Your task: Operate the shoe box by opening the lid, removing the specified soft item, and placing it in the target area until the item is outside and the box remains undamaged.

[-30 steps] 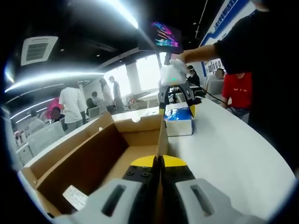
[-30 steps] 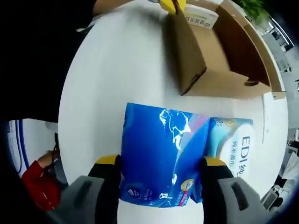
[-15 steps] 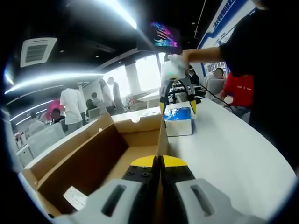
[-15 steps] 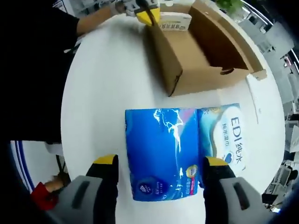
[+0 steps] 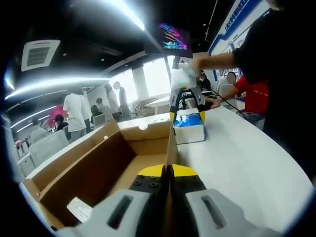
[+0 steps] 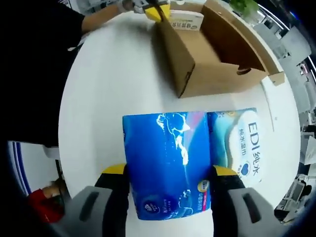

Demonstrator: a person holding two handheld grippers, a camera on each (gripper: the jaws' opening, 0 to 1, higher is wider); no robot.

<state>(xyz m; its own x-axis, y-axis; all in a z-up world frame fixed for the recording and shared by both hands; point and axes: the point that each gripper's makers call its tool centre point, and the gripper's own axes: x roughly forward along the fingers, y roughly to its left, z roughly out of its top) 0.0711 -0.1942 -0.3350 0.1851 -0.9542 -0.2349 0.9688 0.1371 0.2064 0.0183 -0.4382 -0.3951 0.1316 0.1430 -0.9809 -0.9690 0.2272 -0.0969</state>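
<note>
Two grippers share the work, and we take the nearest things first. In the left gripper view our left gripper (image 5: 166, 174) has its yellow tips pressed together on the top edge of the shoe box's side wall, pinching the cardboard and steadying the shoe box (image 5: 94, 170). The box stands open, its inside showing only a small paper slip (image 5: 79, 208) near the corner. Beyond it on the white table (image 5: 242, 163) lies the blue tissue pack (image 5: 188, 127), with our right gripper (image 5: 187, 103) over it.

In the right gripper view the right gripper (image 6: 170, 173) straddles that tissue pack (image 6: 168, 165), one yellow tip along each long side; the tips look close against the wrapping, but we cannot tell whether they squeeze it or only bracket it. The pack sits on the table (image 6: 113, 79) just beside the open shoe box (image 6: 212, 54), outside it.

We judge the placing step is in hand: the soft pack is out of the box and down. Next we should spread the right gripper and lift it straight away without dragging the pack, then let go of the box wall gently so the cardboard does not bend.
</note>
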